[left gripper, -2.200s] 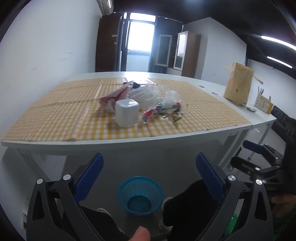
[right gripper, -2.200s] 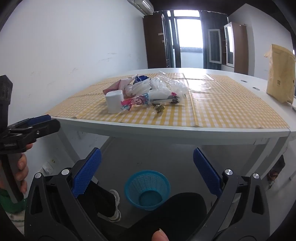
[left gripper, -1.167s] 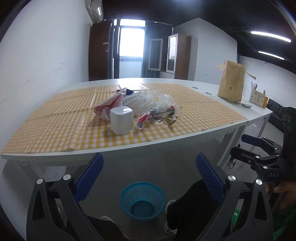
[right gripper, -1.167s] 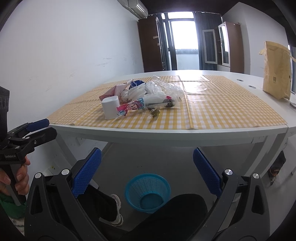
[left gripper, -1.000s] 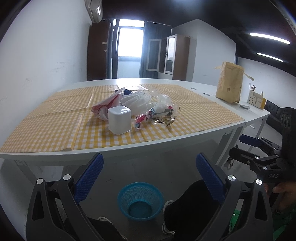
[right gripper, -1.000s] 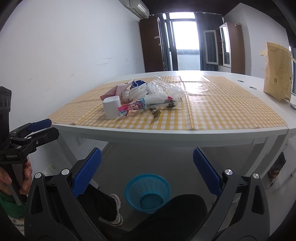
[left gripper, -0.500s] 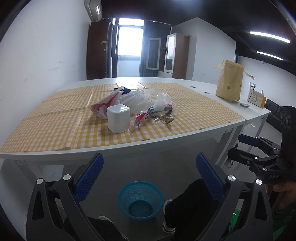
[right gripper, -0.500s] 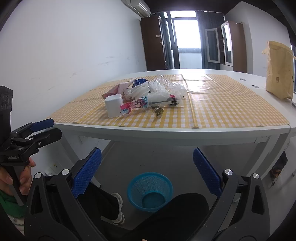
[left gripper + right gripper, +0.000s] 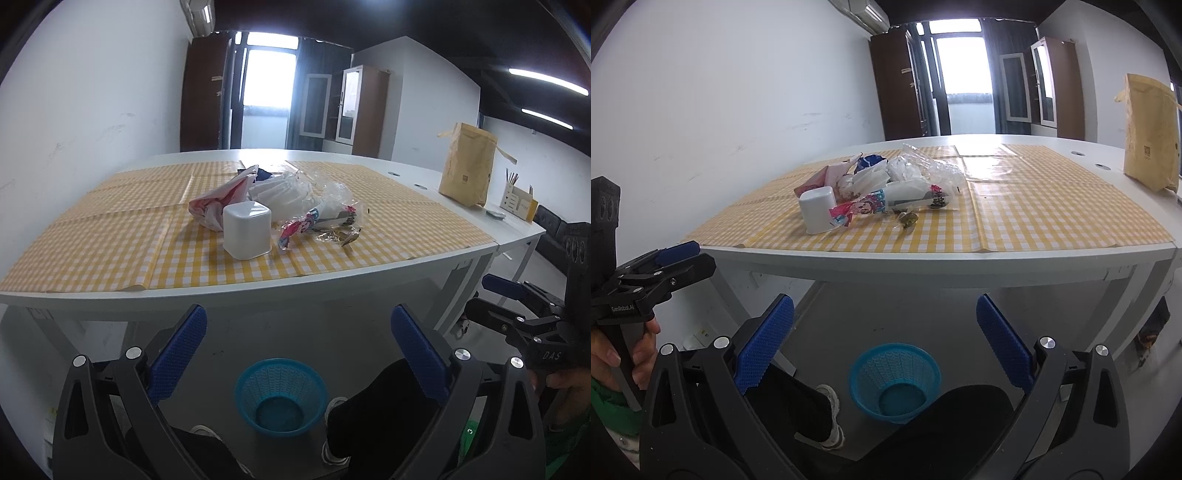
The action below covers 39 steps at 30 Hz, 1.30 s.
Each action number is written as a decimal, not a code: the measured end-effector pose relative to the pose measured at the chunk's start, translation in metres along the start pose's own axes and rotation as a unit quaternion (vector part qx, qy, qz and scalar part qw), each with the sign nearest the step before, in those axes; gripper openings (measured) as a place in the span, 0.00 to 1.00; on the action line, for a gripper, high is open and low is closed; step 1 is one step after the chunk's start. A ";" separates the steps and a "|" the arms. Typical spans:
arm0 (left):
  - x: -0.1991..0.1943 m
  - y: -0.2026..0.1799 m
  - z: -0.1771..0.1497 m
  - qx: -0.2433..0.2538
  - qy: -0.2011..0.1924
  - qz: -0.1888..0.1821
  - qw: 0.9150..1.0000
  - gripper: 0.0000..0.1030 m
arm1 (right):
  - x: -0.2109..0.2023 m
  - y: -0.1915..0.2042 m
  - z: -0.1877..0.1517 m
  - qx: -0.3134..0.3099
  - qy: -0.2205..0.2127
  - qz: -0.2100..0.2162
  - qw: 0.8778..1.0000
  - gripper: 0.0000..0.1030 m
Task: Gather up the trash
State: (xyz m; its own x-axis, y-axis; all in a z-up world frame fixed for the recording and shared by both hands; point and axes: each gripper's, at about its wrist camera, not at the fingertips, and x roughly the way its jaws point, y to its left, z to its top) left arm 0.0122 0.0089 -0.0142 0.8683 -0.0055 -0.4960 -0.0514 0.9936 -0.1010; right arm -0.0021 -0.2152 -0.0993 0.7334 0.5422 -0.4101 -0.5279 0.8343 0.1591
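Waiting wide apart, both tools — left tool [image 9: 295, 343], right tool [image 9: 884, 334] — should pinch the light, crinkly wrappers [image 9: 314, 221] by an edge.

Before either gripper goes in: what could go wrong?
The trash pile is tangled, so pinching one wrapper may drag others or tip the white cup. The blue basket sits on the floor under the table edge, so a drop from table height could miss it. Both grippers are open and empty.

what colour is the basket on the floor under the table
The basket is bright blue mesh plastic; the right wrist view shows it best.
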 end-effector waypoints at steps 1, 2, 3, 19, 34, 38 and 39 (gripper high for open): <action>0.002 0.002 0.000 -0.004 0.001 0.001 1.000 0.95 | 0.001 -0.001 0.000 0.000 0.001 0.000 1.000 0.92; 0.004 0.004 0.000 -0.007 0.001 0.001 1.000 0.95 | 0.003 -0.003 0.000 -0.001 0.002 0.000 1.000 0.92; 0.006 0.006 0.000 -0.011 0.000 0.001 1.000 0.94 | 0.005 -0.005 0.001 -0.002 0.002 0.000 1.000 0.92; 0.051 0.035 0.032 -0.040 0.014 0.027 0.999 0.94 | 0.055 -0.047 0.048 -0.018 -0.003 -0.002 1.000 0.89; 0.118 0.063 0.075 -0.062 0.051 0.035 0.996 0.94 | 0.132 -0.081 0.092 -0.023 0.047 0.009 0.999 0.83; 0.133 0.065 0.083 -0.075 0.054 0.040 0.995 0.94 | 0.152 -0.088 0.104 -0.020 0.062 0.015 0.998 0.78; 0.137 0.065 0.086 -0.074 0.055 0.041 0.995 0.94 | 0.157 -0.089 0.107 -0.022 0.066 0.014 0.997 0.76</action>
State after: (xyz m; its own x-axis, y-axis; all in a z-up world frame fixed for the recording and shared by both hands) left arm 0.1705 0.0827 -0.0149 0.7992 0.0552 -0.5985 -0.1993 0.9638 -0.1772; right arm 0.2063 -0.1940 -0.0817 0.6568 0.5457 -0.5204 -0.5686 0.8117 0.1336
